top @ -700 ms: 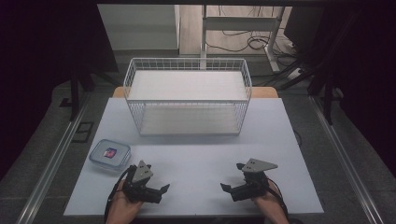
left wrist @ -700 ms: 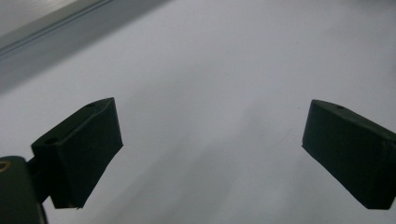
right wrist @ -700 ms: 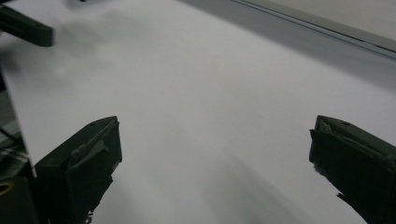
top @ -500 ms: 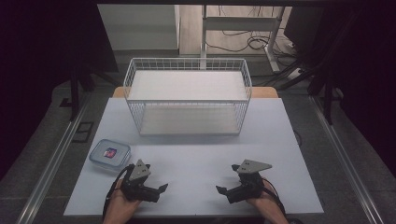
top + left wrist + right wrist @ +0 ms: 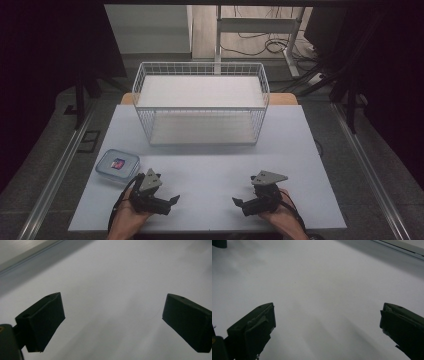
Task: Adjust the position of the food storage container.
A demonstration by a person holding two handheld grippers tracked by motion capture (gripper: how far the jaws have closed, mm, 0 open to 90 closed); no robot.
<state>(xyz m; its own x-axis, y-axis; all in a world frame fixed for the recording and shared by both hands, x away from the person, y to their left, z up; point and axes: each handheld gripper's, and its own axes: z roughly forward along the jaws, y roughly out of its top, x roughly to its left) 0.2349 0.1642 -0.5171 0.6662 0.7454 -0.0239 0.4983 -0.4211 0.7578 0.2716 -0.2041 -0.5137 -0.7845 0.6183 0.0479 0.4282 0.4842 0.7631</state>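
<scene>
container [image 5: 117, 167], seemingly lidded, sits beside left gripper [image 5: 170, 202]; both grippers released, empty.

My left tongs [image 5: 167, 201] and right tongs [image 5: 241, 203] are matte black, each topped with a grey three-cornered plate. Chunky black rubbery blocks for jaws, small screw holes near the tips, black cables trailing back.

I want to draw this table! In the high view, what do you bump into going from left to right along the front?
Small lidded plastic box → left gripper, its fingers apart → right gripper, its fingers apart too.
</scene>
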